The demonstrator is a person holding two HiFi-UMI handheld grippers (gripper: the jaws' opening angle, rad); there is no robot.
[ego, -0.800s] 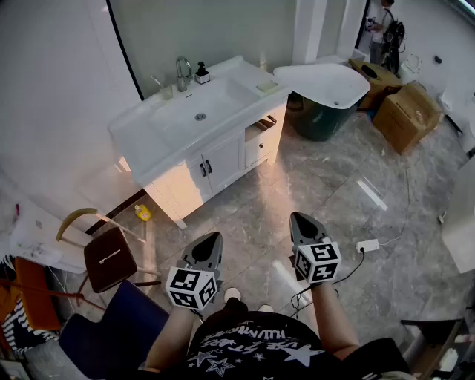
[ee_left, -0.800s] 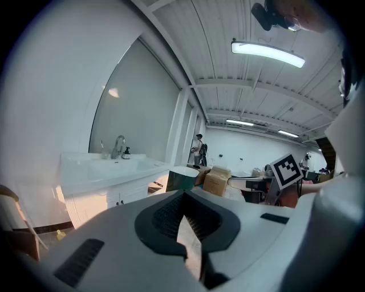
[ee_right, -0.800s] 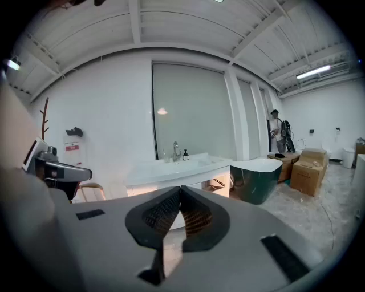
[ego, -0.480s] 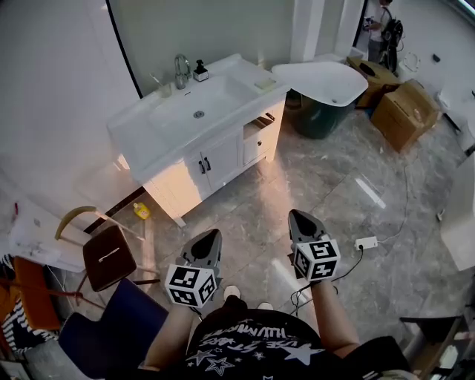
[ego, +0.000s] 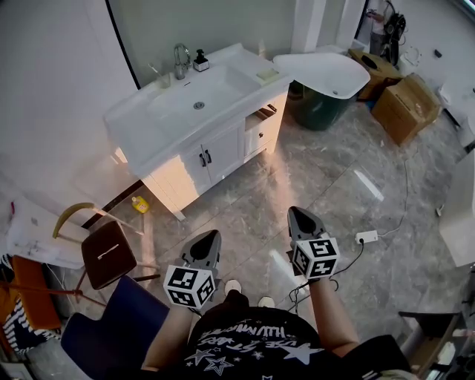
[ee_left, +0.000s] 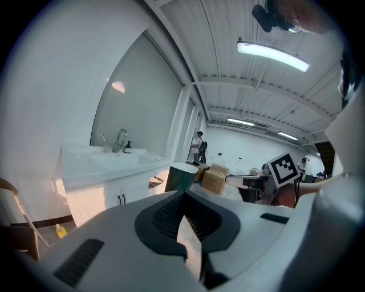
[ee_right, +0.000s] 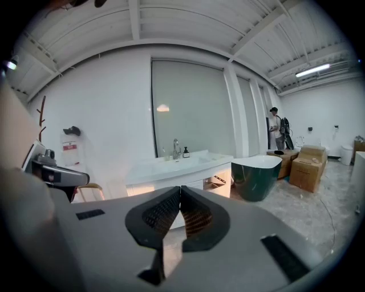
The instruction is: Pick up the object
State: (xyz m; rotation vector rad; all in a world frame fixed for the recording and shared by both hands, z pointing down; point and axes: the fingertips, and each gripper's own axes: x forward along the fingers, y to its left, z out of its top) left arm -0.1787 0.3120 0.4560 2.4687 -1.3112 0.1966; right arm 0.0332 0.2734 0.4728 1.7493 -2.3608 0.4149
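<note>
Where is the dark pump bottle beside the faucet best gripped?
Probably take the pump bottle around its body, below the pump head, coming level from the front across the basin: it stands upright at the back by the mirror, the faucet close beside it.

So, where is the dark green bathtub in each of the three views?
Head view: bathtub upper right, right of the white vanity.
Left gripper view: bathtub at centre, right of the vanity.
Right gripper view: bathtub right of centre.
Shared landmark: the vanity, at the bathtub's left in all three.
</note>
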